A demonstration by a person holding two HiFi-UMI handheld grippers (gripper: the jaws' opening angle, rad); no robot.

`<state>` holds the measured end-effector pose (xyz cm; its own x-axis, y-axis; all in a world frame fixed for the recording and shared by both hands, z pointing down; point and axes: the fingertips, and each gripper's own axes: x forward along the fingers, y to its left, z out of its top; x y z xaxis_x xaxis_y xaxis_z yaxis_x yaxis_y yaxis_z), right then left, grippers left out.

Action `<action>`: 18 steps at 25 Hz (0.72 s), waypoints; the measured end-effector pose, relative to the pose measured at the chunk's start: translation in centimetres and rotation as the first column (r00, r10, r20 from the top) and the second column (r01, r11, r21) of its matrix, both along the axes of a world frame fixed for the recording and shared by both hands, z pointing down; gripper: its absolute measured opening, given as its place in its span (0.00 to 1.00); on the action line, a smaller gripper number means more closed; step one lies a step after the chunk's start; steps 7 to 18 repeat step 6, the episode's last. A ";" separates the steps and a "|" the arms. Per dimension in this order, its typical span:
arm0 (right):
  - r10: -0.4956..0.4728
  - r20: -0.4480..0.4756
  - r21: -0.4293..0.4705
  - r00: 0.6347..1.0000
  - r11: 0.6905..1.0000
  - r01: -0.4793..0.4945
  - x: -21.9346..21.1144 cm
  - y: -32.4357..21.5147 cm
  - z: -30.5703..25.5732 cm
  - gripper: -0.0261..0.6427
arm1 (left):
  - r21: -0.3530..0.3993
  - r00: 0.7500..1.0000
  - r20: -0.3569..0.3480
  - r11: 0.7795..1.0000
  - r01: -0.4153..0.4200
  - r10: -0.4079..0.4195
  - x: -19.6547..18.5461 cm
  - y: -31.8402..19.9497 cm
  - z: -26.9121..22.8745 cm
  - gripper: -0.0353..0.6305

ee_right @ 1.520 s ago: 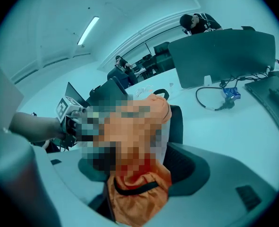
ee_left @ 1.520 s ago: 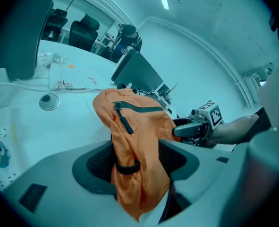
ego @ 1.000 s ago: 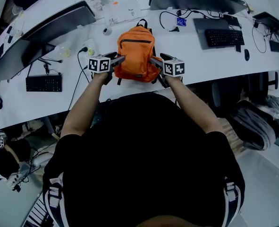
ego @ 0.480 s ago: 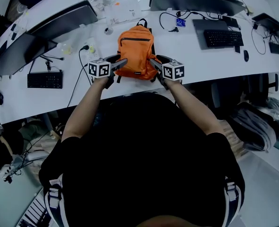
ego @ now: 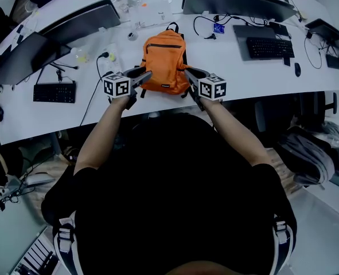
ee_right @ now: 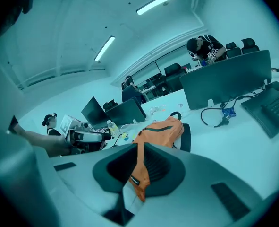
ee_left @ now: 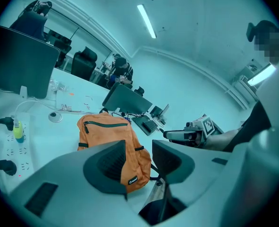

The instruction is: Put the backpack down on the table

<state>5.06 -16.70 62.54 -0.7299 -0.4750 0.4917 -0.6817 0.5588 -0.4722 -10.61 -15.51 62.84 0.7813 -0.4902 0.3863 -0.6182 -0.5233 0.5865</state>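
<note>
White worktop (ego: 226,67) curves across the head view, carrying everything else. Two dark monitors stand along its far side, one to the left (ego: 71,24) and one to the right (ego: 238,2). The orange backpack (ego: 164,62) is on the worktop between them, near the front edge, with its zipped front pocket facing up and its black carry handle at the far end. Whether its near end is raised off the surface cannot be told. A black keyboard (ego: 271,46) lies well to the right of the backpack, and a second keyboard (ego: 53,93) well to the left.

The right tongs (ego: 191,78) sit at the backpack's near right corner. Their jaws are pressed together on a fold of its orange fabric, with a small dark label hanging just below the pinch. The left tongs (ego: 141,76) are at the near left corner. Their jaws are apart and closing, the pads not pressing on the fabric, and the backpack shows through the gap between them
</note>
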 end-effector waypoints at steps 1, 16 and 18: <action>-0.001 0.001 0.002 1.000 1.000 0.001 0.2 0.1 -0.1 0.12 | 0.003 1.000 -0.002 1.000 -0.002 0.002 0.2 0.3 -0.2 0.34; -0.002 -0.003 0.015 1.000 1.000 0.002 0.9 0.8 -0.8 0.09 | -0.003 0.999 -0.046 1.000 -0.008 0.007 1.0 1.1 -1.7 0.30; -0.002 -0.003 0.015 1.000 1.000 0.002 0.9 0.8 -0.8 0.09 | -0.003 0.999 -0.046 1.000 -0.008 0.007 1.0 1.1 -1.7 0.30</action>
